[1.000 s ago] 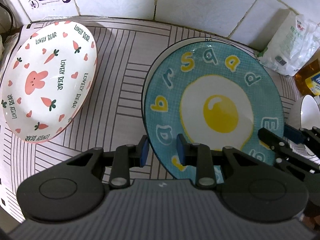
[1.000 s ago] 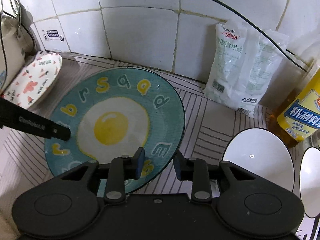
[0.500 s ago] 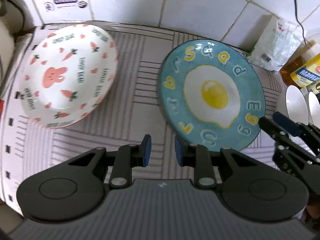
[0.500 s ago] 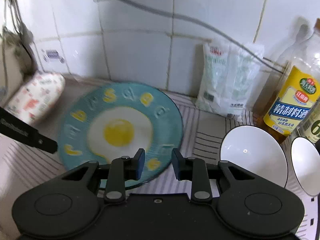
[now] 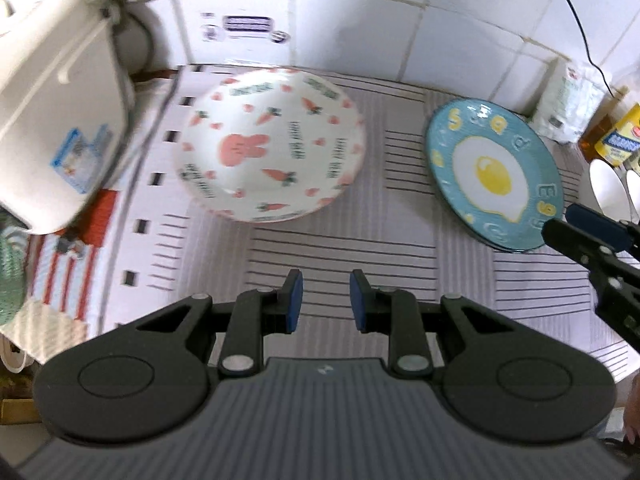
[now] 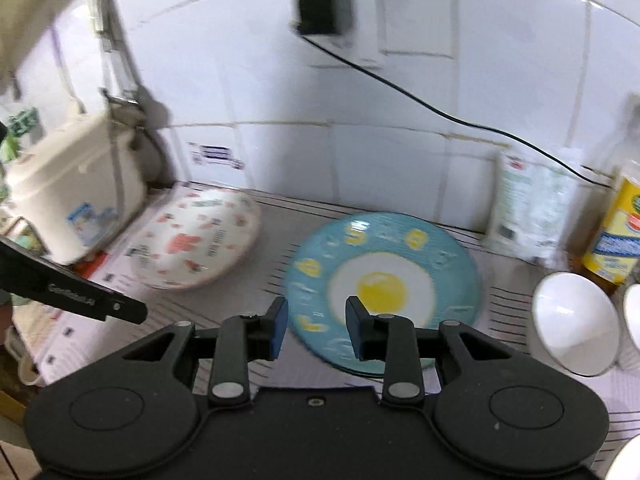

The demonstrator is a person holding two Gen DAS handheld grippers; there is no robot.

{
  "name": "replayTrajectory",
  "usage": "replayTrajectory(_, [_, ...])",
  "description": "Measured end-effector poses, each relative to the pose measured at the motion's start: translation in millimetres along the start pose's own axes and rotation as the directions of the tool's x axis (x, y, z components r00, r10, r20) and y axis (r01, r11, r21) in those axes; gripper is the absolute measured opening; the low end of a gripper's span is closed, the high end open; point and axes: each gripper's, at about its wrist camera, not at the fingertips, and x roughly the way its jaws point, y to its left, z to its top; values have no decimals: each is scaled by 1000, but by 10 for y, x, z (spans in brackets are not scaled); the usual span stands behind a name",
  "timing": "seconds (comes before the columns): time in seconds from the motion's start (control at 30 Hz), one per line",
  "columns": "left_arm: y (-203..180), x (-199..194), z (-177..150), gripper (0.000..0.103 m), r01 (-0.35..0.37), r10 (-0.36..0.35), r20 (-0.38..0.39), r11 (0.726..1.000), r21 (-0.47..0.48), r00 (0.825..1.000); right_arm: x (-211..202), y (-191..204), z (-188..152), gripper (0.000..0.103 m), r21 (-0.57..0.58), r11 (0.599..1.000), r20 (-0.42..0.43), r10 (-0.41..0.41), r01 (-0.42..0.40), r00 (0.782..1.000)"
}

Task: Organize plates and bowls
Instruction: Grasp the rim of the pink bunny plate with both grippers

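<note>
A blue fried-egg plate [image 5: 494,176] lies on the striped mat at the right; it also shows in the right wrist view [image 6: 382,290]. A white rabbit-and-carrot plate [image 5: 272,146] lies at the left, also in the right wrist view [image 6: 196,238]. Two white bowls [image 6: 572,322] stand at the far right, seen at the edge in the left wrist view [image 5: 608,186]. My left gripper [image 5: 326,306] is open and empty above the mat between the plates. My right gripper [image 6: 314,330] is open and empty, above the blue plate's near rim.
A white appliance [image 5: 52,120] stands at the left edge. A white bag [image 6: 528,216] and a yellow-labelled oil bottle [image 6: 616,236] stand against the tiled wall at the right. A black cable [image 6: 440,112] runs down from a wall plug [image 6: 324,14].
Both grippers have pulled back and up from the blue plate, which stays on the mat. The left view has swung left, bringing the white appliance into sight.
</note>
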Motion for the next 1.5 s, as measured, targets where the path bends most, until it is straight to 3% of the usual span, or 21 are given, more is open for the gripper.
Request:
replayTrajectory(0.07, [148,-33,-24,25,-6,6,20,1000,-8,1000,-61,141,-4,38,-27,998,47,63,-62,997])
replayTrajectory(0.13, [293,-44,-52,25,-10,11,29,1000,-25,1000,-114,289,-4,45,-55,992,79,120,-116,990])
replayTrajectory(0.3, [619,-43,-101,30,-32,33,68,999,-19,997,-124,656,-1,59,-116,973,104,210,-198,972])
replayTrajectory(0.37, [731,-38,-98,40,-35,35,86,999,-7,996,-58,774,-12,66,-126,970,106,219,-206,970])
replayTrajectory(0.57, [1001,118,12,56,-37,34,129,999,22,991,334,962,-10,72,-67,981,118,190,-183,975])
replayTrajectory(0.83, [1228,522,296,57,29,-27,144,999,-13,989,1032,948,-57,72,127,981,89,133,-144,987])
replayTrajectory(1.17, [1258,1071,594,63,27,-27,89,1000,-2,996,1561,728,-146,72,307,950,12,58,-58,998])
replayTrajectory(1.2, [1258,1098,613,63,28,-28,82,1000,-1,996,1598,698,-147,69,325,944,8,59,-58,998])
replayTrajectory(1.23, [1259,1120,632,63,30,-29,75,1000,0,997,1630,667,-144,56,341,938,9,59,-59,998])
replayTrajectory(1.3, [1264,1160,670,63,37,-37,68,999,-1,997,1686,633,-130,44,345,938,1,41,-39,999])
replayTrajectory(1.43, [1294,1223,731,60,56,-54,53,998,-22,997,1758,604,-111,28,334,941,3,51,-49,999])
replayTrajectory(1.5, [1303,1255,752,52,63,-62,46,998,-23,997,1776,614,-96,19,333,941,5,70,-68,998])
